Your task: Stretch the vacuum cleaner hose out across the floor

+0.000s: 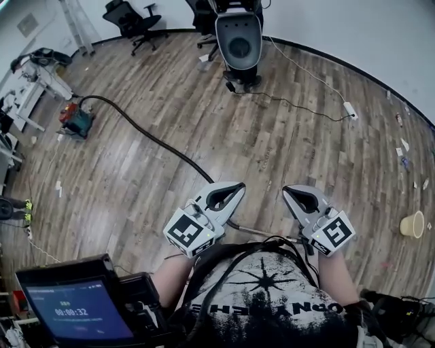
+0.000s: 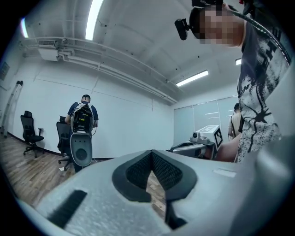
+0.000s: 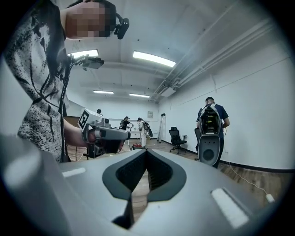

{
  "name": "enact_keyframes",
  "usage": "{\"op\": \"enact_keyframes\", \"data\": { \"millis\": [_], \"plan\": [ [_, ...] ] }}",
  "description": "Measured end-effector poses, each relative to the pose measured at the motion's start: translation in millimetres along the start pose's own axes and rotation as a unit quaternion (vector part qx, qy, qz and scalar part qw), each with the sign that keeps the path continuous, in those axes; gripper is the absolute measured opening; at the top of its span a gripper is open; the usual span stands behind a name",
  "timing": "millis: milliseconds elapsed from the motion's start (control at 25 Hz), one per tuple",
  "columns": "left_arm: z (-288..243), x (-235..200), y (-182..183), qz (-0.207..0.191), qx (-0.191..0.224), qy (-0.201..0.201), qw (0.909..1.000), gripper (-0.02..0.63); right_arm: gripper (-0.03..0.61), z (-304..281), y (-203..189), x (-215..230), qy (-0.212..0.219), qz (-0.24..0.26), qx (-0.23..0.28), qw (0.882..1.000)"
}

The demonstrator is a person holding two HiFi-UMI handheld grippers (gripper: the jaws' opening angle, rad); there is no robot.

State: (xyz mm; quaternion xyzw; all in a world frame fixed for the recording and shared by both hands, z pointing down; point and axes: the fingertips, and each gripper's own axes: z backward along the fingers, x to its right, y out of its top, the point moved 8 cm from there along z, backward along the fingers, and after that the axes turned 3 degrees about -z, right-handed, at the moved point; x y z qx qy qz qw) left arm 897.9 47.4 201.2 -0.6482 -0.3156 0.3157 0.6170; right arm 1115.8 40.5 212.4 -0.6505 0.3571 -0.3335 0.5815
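A red and teal vacuum cleaner (image 1: pixel 75 119) sits on the wooden floor at the far left. Its black hose (image 1: pixel 156 141) runs from it in a long curve towards me and passes under my left gripper (image 1: pixel 238 185). A thin end piece (image 1: pixel 262 233) of the hose lies on the floor close to my body. My right gripper (image 1: pixel 287 190) hovers beside the left one. Both are held at waist height above the floor, shut and with nothing between the jaws. The left gripper view shows closed jaws (image 2: pixel 152 153), and so does the right gripper view (image 3: pixel 146 151).
A person with a grey device (image 1: pixel 238 41) stands at the far side. Office chairs (image 1: pixel 133 20) and desks (image 1: pixel 34 76) line the back left. A white power strip (image 1: pixel 350 109) with its cable lies to the right. A paper cup (image 1: pixel 412 224) sits at the right edge, and a screen (image 1: pixel 75 309) is at my lower left.
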Motion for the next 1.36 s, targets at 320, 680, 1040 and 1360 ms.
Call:
{"op": "enact_keyframes", "data": {
  "millis": [320, 680, 1040, 1360],
  "plan": [
    [0, -2, -1, -0.004, -0.018, -0.007, 0.9998, 0.000, 0.006, -2, -4, 1, -0.009, -0.016, 0.012, 1.000],
    [2, -10, -1, 0.002, -0.019, -0.016, 0.9997, 0.000, 0.006, -13, -4, -3, -0.018, -0.005, 0.003, 1.000],
    [0, -10, -7, 0.006, -0.021, -0.021, 0.9995, 0.000, 0.005, -13, -5, -4, -0.025, -0.001, -0.001, 1.000],
    [-7, -6, -6, 0.003, -0.018, -0.027, 0.9995, 0.000, 0.005, -20, 0, -2, -0.018, 0.015, -0.002, 1.000]
  ]
}}
